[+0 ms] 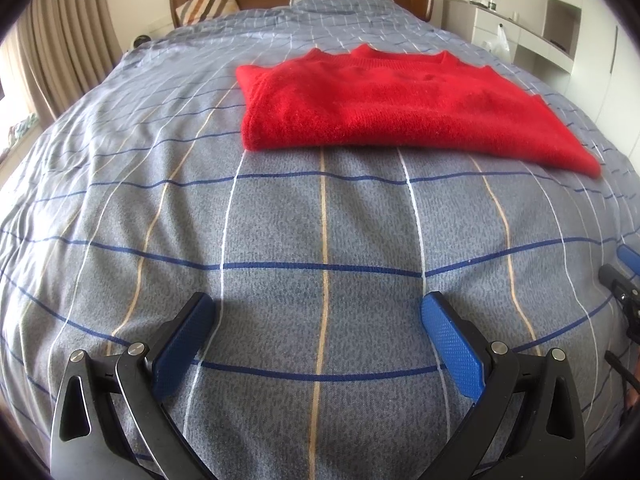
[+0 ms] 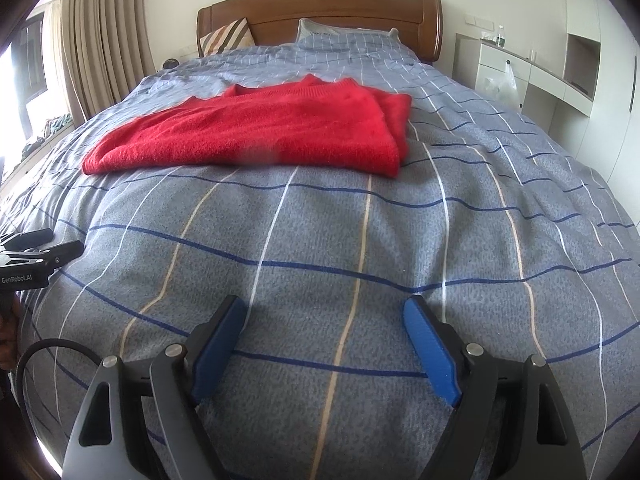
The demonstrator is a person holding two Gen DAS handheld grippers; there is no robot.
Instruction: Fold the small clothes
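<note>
Well clear – folded sweater (image 1: 392,108), bedspread (image 1: 280,240) w/ room.

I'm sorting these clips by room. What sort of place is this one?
A bedroom, most likely in a home: a bed with a checked cover and wooden headboard, pillows against it, curtains beside it, and a folded red sweater lying on top.

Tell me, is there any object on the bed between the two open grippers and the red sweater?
Nothing visible. Only bare grey checked bedcover lies between the left gripper, the right gripper and the folded red knitted sweater. Both grippers are open and empty, short of the sweater.
</note>
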